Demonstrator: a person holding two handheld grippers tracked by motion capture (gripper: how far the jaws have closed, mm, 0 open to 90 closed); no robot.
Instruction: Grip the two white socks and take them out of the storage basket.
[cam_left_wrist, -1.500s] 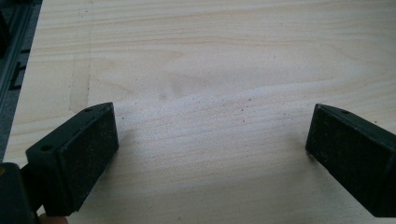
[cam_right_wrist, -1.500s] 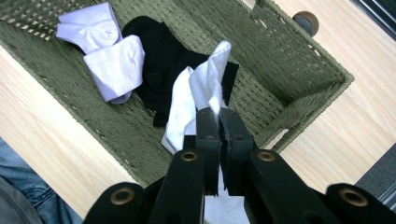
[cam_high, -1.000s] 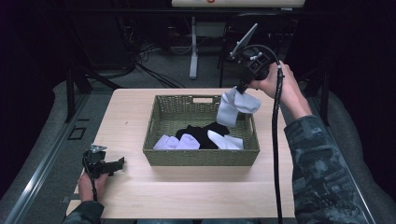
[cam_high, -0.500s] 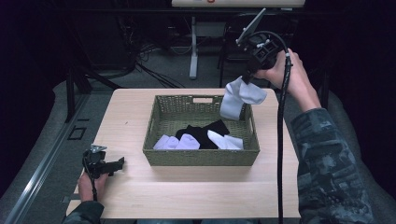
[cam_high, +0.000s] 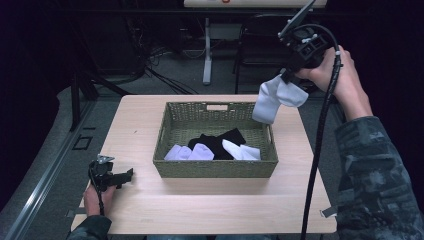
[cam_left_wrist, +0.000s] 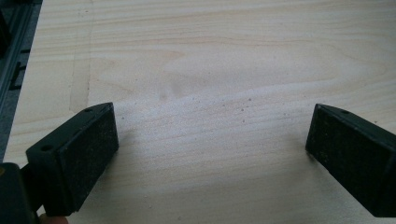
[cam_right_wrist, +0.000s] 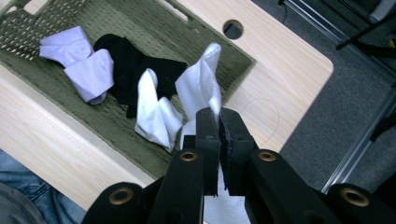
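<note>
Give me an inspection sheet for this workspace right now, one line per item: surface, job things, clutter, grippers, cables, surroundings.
Surface: light wooden table, bare around the basket.
Job's things: green wicker basket holding white socks and a black sock; one white sock hangs in the air above the basket's far right corner.
Clutter: nothing seen.
Grippers: right gripper raised, jaws shut on the white sock; left gripper low over the table's near left corner, jaws wide apart, holding nothing.
Cables: black cable trails down from the right gripper.
Surroundings: dark floor with loose cables and a table leg beyond.
</note>
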